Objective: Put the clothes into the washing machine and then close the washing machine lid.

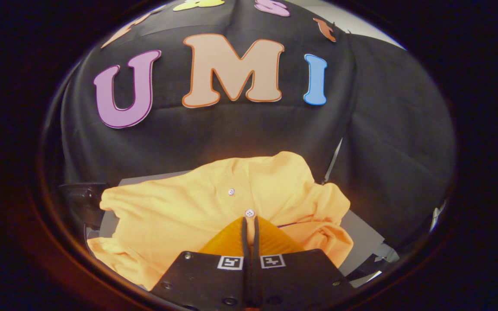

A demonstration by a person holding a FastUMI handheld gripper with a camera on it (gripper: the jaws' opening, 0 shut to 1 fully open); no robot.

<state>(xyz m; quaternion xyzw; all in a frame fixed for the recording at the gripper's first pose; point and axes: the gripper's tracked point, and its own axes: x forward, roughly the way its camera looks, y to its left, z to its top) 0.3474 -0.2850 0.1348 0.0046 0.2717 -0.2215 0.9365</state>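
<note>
On the grey flat surface (361,233) ahead of the gripper, items listed left to right by the clock:

1. Dark moulded object (80,198) — at nine o'clock from the garment, beside its left edge; what it is cannot be told.

2. Orange-yellow cotton button-front shirt (180,216) — crumpled, spread across the surface from nine o'clock round to three. Two small white buttons (249,213) sit on the placket at its middle, the nearer one just ahead of the fingertips.

3. Gripper (250,221) — at six o'clock, its two fingers drawn almost together with only a thin slit between them. The tips lie on or just over the cloth at the placket; whether a fold is pinched in that slit cannot be told.

4. Pale strut (333,162) — at two o'clock from the shirt, rising against the black drape.

Step in hand, as judged: taking up the first garment; nothing is loaded, and the lid is yet to be closed.

Next move calls for: a sure pinch on a thick fold near the placket, a lift high enough to clear the trailing sleeves, then carriage to the drum.
</note>
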